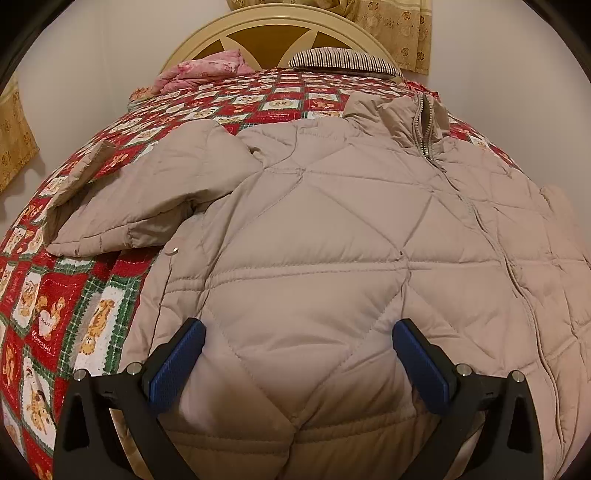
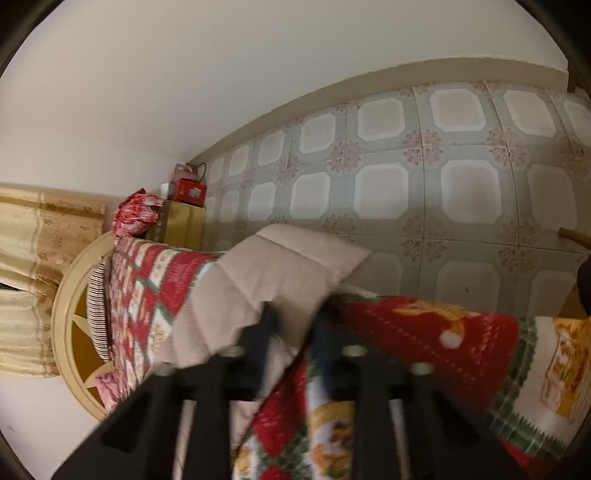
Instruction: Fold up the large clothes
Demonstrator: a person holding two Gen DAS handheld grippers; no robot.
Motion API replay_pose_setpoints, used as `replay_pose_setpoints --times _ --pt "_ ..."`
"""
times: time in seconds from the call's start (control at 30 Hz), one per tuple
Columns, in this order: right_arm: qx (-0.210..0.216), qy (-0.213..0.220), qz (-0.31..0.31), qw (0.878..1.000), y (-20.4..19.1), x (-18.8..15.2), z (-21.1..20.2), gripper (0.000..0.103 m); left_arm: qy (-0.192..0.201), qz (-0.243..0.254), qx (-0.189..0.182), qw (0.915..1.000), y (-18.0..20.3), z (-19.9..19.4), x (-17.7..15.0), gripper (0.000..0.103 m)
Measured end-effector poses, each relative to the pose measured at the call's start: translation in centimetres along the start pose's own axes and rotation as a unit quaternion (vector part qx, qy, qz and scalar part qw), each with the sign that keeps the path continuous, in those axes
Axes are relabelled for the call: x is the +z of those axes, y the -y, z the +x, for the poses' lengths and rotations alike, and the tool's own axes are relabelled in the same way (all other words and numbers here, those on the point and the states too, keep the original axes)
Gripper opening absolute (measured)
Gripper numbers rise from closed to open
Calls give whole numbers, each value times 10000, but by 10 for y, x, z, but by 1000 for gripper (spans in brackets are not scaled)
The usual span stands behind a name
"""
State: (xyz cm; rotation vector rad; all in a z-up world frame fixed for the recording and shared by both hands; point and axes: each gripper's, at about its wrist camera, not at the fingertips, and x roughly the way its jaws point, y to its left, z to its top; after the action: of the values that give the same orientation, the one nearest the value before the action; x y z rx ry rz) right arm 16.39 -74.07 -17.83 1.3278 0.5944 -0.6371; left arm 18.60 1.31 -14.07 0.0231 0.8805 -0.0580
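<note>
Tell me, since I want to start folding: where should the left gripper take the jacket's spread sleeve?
Probably at the cuff, coming from the jacket's outer left side over the quilt. The sleeve lies flat and angled away from the jacket, so its free end lifts easily. The left gripper hovers open over the hem.

Two cameras, one riding on each gripper, both looking at the same bed.

The left camera sits low and very close over the coat (image 1: pixel 332 229), looking straight up the bed toward the headboard (image 1: pixel 273 40) and the curtain (image 1: pixel 391 29), with its open left gripper (image 1: pixel 299 365) at the bottom. The right camera is tipped on its side (so the tiled floor (image 2: pixel 424 166) fills the top right) and looks along the bed's edge, close and blurry, past the right gripper (image 2: pixel 295 332). Both views show the coat (image 2: pixel 280 266), blanket (image 1: pixel 74 295) (image 2: pixel 424 339), headboard (image 2: pixel 70 325) and curtain (image 2: pixel 33 258).
</note>
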Motion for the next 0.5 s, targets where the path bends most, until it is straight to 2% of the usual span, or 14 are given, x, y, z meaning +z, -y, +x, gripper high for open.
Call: replay_pose_setpoints --times 0.07,0.17,0.27,0.33,0.4,0.5 --pt "187 51 -14 9998 3 0 -3 11 0 0 1 10000 0 0 0 102" --pt "555 358 -424 9969 -10 -1 -22 10 1 -1 2 10000 0 0 0 102" --pt "948 631 -1011 9883 -39 -4 -55 10 6 -10 -14 10000 0 0 1 102" --pt "1075 662 -1301 9834 -59 -11 -69 10 9 -17 -26 10000 0 0 1 102" --pt "1221 654 -1693 9758 -85 -26 -87 9 19 -36 -55 10000 -1 0 1 102" --pt "1620 539 -2326 9575 -131 -67 -116 9 26 -67 -96 9999 -2 -1 0 102"
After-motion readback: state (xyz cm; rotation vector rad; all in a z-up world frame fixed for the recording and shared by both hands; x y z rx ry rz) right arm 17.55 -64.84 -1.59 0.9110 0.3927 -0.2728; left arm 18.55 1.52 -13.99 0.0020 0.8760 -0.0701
